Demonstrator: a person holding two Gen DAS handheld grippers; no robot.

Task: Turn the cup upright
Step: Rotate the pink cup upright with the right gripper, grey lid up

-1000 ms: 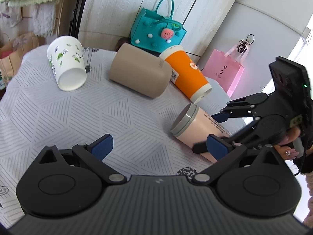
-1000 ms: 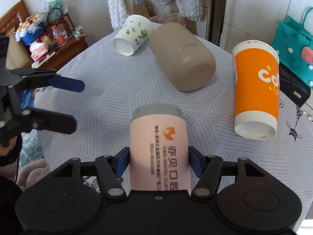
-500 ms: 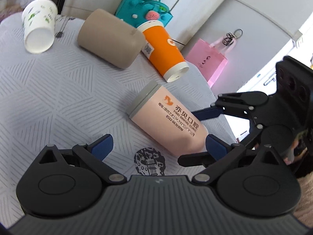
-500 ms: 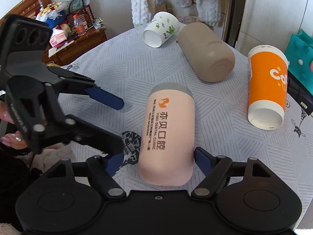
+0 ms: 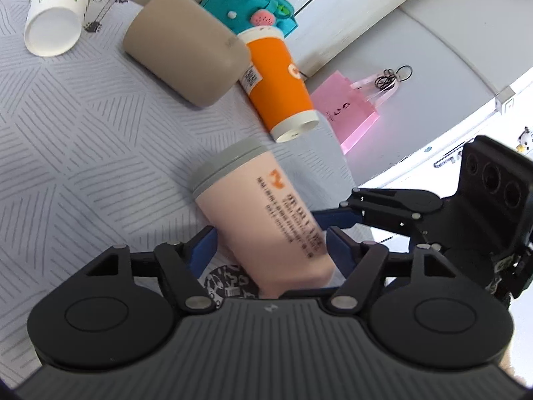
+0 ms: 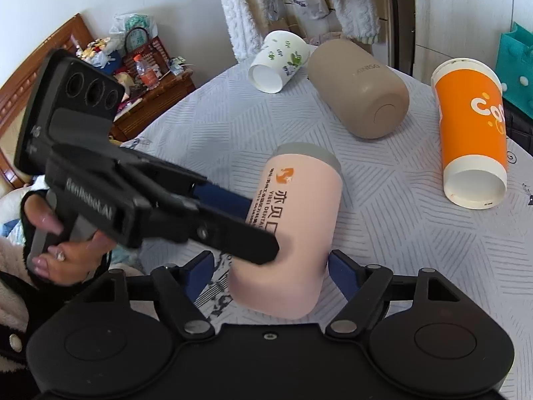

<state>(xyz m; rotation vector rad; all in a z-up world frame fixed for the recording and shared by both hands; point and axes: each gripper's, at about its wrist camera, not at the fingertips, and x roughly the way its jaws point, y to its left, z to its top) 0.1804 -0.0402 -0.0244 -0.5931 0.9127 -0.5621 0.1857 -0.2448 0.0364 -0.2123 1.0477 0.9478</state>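
Observation:
A pink cup (image 5: 263, 223) with a grey lid lies tilted on the patterned tablecloth; it also shows in the right wrist view (image 6: 293, 230). My left gripper (image 5: 271, 248) straddles the cup's base end, jaws open around it with small gaps. In the right wrist view the left gripper (image 6: 246, 226) reaches in from the left, its fingers against the cup's side. My right gripper (image 6: 269, 271) is open around the cup's base, pads apart from it. It appears at right in the left wrist view (image 5: 336, 220).
On the table lie an orange cup (image 6: 469, 130), a tan tumbler (image 6: 359, 86) and a white floral cup (image 6: 279, 60), all on their sides. A teal bag (image 5: 253, 10) and pink bag (image 5: 346, 106) stand beyond the table edge.
My left gripper moved in from the left and closed in around the pink cup's base. The right gripper opened from its grip on the cup. The cup turned and its lid end rose.

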